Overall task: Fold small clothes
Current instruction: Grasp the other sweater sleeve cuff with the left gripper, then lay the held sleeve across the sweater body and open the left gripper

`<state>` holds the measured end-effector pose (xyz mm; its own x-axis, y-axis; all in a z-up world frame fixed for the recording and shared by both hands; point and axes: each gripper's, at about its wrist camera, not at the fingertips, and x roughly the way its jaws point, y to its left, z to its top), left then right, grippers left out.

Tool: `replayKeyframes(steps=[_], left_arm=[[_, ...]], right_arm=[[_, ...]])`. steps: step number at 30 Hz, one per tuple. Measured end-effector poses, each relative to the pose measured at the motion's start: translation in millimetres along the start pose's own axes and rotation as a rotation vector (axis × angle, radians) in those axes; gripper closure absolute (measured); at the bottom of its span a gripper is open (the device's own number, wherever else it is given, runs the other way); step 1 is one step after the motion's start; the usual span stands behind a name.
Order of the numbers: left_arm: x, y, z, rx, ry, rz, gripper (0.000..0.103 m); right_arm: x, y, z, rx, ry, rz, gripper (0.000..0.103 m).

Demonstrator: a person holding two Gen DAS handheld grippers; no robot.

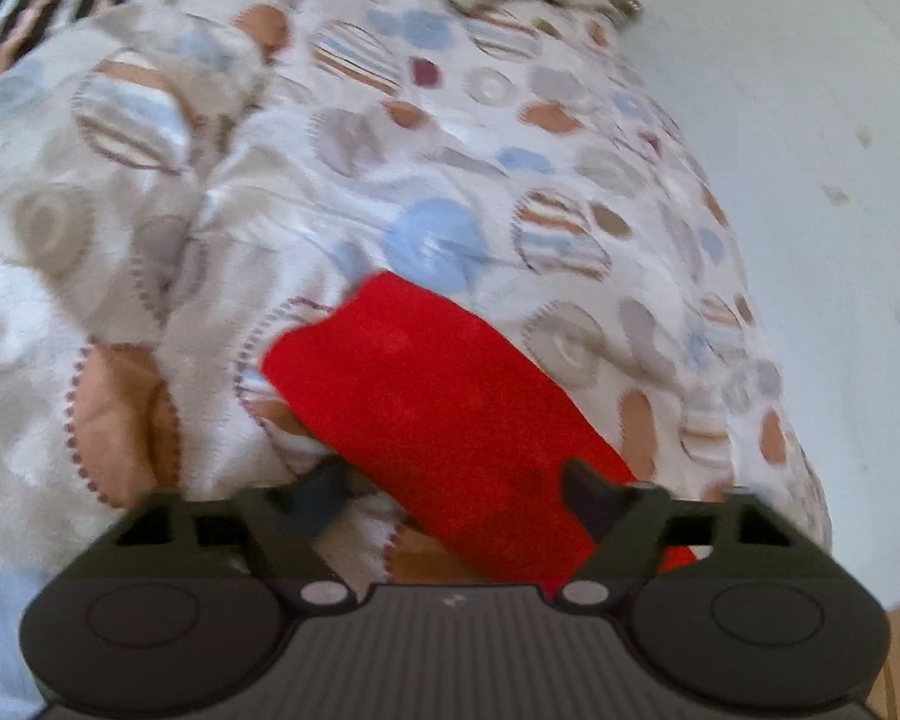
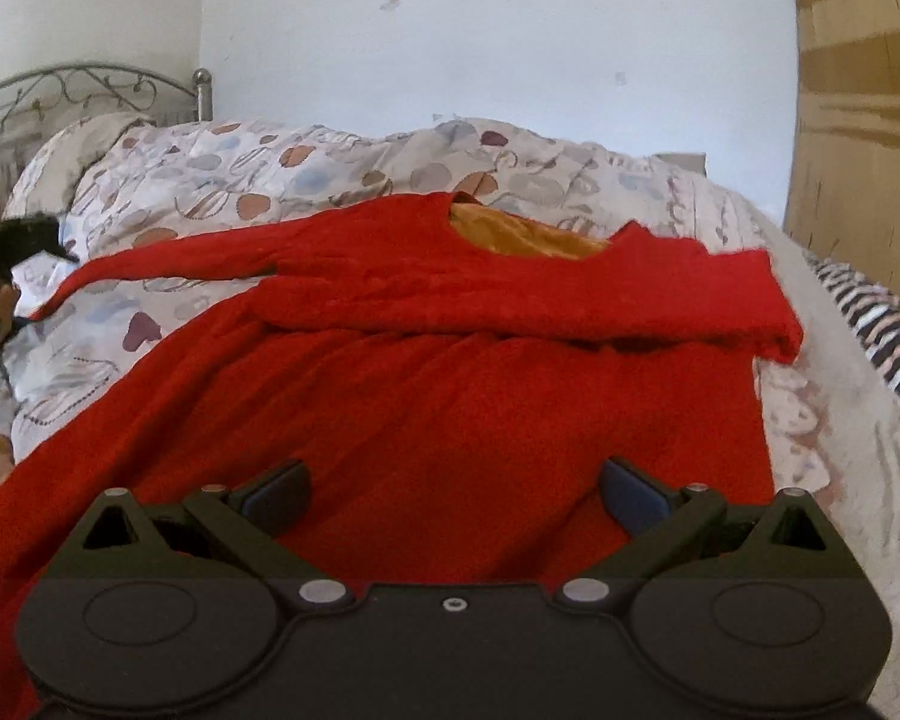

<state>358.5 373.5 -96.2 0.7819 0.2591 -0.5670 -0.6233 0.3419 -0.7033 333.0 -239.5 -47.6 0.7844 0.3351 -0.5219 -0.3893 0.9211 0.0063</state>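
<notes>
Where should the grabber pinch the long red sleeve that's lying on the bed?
Probably at the cuff end of the red sleeve, coming from above. It lies flat and stretched out on the patterned duvet, so the end is a free edge to pinch and swing over the red garment's body. The left gripper hangs open right over it; the right gripper is open over the body.

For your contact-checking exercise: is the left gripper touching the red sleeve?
Cannot tell. In the left wrist view the left gripper is open with the red sleeve running between its fingers, but blur hides any contact.
</notes>
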Motion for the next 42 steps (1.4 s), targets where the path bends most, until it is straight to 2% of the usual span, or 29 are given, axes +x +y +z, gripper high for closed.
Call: replayKeyframes(steps=[3,4,5,7,10,16,19,21,25,29,32,38,42], left_arm=[[0.1,3.6,1.3,-0.018,-0.048,0.001,0.063],[0.2,3.8,1.5,-0.012,-0.058,-0.001,0.078],[-0.3,3.2,2.3,-0.003,-0.074,0.002,0.086],[-3.4,-1.5,3.6,0.02,-0.113,-0.006,0.094],[-11.3,-19.7,6.6,0.073,-0.158,-0.04,0.097],[-36.2,-98.9,16.7,0.238,-0.205,-0.269,0.098],[-56.0,-147.3,6.7,0.371,-0.23,-0.377,0.098],[-69.3,-175.0,-6.5,0.445,-0.216,-0.457,0.098],[-94.0,-218.3,-42.0,0.586,-0.174,-0.59,0.098],[-116.6,-251.1,-88.2,0.727,-0.109,-0.72,0.098],[-124.9,-266.6,-127.9,0.831,-0.043,-0.785,0.098],[-114.6,-275.0,-215.3,1.015,0.146,-0.833,0.098],[-105.5,-259.6,-266.9,1.113,0.234,-0.847,0.098]], right_arm=[[1.4,-3.1,-3.1,0.018,-0.011,0.009,0.0],[2.8,-2.8,-4.4,0.018,-0.02,0.007,0.0],[3.2,-2.2,-5.7,0.014,-0.029,0.004,0.0],[3.1,0.1,-8.4,-0.001,-0.04,-0.007,0.0],[3.2,2.0,-8.7,-0.014,-0.04,-0.015,0.0],[2.1,-0.6,-10.0,0.008,-0.058,-0.001,0.0],[0.4,-4.9,-11.0,0.032,-0.073,0.013,0.0],[-0.5,-7.2,-11.5,0.05,-0.081,0.024,0.0],[-6.0,-15.0,-12.8,0.103,-0.111,0.051,0.0],[-15.5,-32.1,-9.8,0.218,-0.117,0.093,0.0],[-28.0,-44.9,-8.2,0.29,-0.122,0.077,0.0],[-55.0,-60.4,-16.7,0.266,-0.111,-0.066,0.0],[-67.5,-85.0,-32.2,0.354,-0.085,-0.123,0.0]])
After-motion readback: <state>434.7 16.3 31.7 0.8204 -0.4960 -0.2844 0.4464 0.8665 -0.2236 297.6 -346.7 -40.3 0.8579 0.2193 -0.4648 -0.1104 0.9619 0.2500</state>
